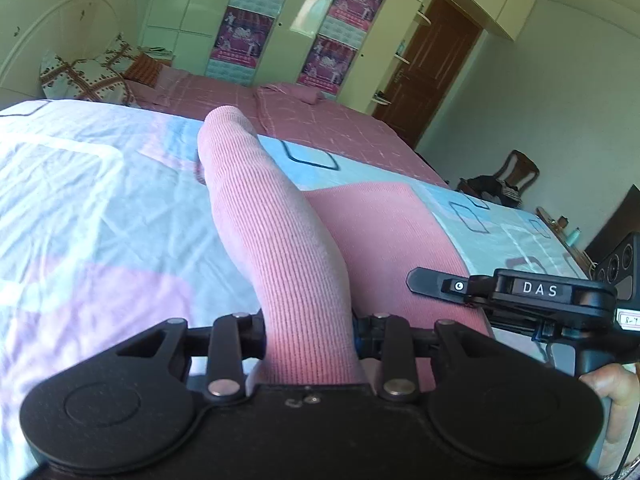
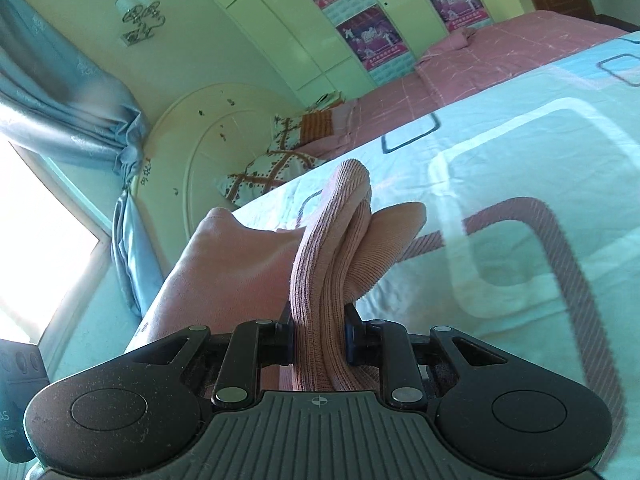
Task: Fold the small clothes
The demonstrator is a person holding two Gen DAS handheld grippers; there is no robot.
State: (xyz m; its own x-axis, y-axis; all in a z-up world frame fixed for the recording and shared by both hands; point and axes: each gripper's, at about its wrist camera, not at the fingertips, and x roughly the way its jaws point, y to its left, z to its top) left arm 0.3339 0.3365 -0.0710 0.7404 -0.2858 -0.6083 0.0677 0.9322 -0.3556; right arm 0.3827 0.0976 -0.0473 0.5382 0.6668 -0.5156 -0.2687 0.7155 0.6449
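A pink ribbed knit garment (image 1: 280,240) is held up over the bed between both grippers. My left gripper (image 1: 310,328) is shut on a bunched fold of it that stands up ahead of the jaws, while the rest (image 1: 384,232) hangs toward the right. The right gripper (image 1: 428,282) shows at the right edge of the left wrist view, with a hand on its handle. In the right wrist view my right gripper (image 2: 319,332) is shut on a gathered edge of the same pink garment (image 2: 332,240), which spreads to the left. The fingertips are hidden by the cloth.
A pale sheet (image 1: 80,200) with blue and pink squares covers the near bed (image 2: 520,160). Behind it lie a pink checked bedspread (image 1: 328,120), patterned pillows (image 1: 84,76), a white headboard (image 2: 208,144) and wardrobes with posters (image 1: 240,28). A brown door (image 1: 432,64) and chair (image 1: 516,172) stand far right.
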